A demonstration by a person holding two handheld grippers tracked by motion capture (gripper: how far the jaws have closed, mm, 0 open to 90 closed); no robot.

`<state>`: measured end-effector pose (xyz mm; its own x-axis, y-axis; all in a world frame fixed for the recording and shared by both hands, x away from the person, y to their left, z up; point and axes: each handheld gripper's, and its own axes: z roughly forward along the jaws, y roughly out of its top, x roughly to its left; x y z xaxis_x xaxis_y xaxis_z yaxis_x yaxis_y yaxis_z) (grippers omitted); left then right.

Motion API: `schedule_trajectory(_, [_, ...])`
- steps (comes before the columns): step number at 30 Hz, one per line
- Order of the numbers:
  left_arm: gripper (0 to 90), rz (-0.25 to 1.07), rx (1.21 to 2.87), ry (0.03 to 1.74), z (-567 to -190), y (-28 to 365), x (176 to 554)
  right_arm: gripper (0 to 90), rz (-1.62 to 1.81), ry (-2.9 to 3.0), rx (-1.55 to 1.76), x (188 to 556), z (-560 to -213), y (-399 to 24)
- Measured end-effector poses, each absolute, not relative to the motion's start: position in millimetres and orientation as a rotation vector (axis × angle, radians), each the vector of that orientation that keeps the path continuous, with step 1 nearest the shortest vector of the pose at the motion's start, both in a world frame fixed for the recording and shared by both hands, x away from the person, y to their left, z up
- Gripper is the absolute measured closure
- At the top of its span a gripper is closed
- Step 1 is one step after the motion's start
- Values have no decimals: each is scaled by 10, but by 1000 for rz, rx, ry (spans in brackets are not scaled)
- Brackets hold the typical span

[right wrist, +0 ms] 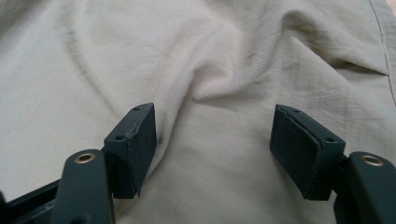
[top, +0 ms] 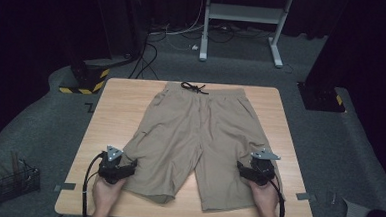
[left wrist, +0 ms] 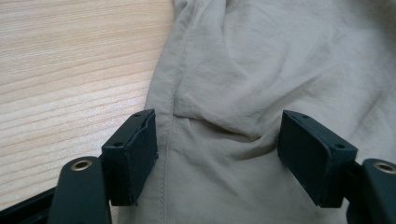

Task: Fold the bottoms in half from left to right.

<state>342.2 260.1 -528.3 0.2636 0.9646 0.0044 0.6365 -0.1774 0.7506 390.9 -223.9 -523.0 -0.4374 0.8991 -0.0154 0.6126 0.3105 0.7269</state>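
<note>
Jaws on the left gripper [left wrist: 217, 156] stand wide apart over the outer side seam of the shorts [top: 197, 139], with a low fold of cloth lying between them but nothing pinched. The right gripper [right wrist: 215, 151] is likewise spread, its jaws either side of a soft ridge of fabric on the other leg, pressing on nothing. In the high view the left gripper [top: 123, 162] sits at the outer edge of one leg and the right gripper [top: 250, 169] at the outer edge of the other, each held in a hand [top: 107, 191] reaching in from the near side.

The shorts lie flat on the counter [top: 116, 109], waistband and dark drawstring [top: 194, 87] at the far end, leg hems toward the person. They look like thin woven cloth: light, limp, quick to wrinkle and sag, not fragile, and probably a little slick. A pinch through both layers at the side seam should hold best, since the stitched edge is thicker and gives the pads something to bite; a single loose layer would likely slide out.
</note>
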Motion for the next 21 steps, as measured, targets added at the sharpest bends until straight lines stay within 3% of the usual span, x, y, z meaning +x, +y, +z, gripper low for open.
schedule_trajectory(21, [308,668,1895,1451,-5282,2584,3402,334,907,2129,1377,3856,-5230,-2194])
